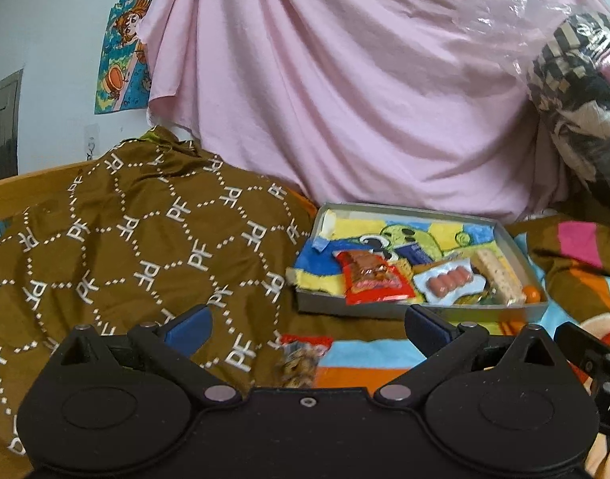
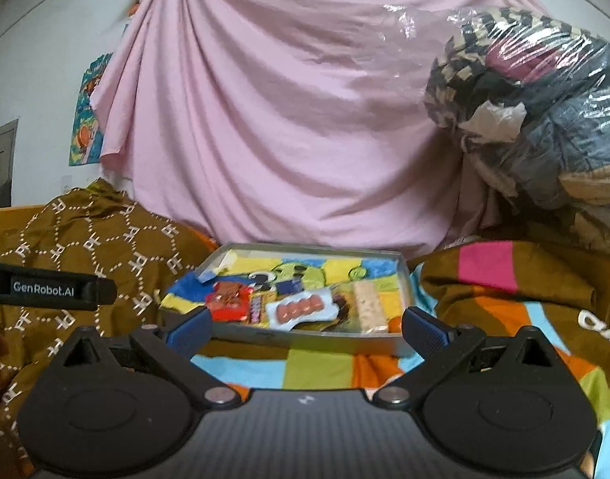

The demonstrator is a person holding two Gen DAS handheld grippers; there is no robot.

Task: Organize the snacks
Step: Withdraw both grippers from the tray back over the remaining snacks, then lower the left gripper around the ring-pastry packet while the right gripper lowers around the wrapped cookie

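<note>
Grey shallow tray [image 1: 420,309] holds glossy crinkled snack packets [image 1: 371,277] (flat, rectangular); left gripper [image 1: 307,325] and right gripper [image 2: 305,327] hover level, jaws spread, empty.

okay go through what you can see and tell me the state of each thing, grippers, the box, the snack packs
left gripper: open, holding nothing.
right gripper: open, holding nothing.
grey box: lid off, lined with a colourful cloth, several snacks inside.
red snack pack: sealed, flat in the box.
sausage pack: sealed, flat in the box.
cracker pack: lying in the box near its right wall.
loose snack pack: outside the box, on the bedding.
</note>
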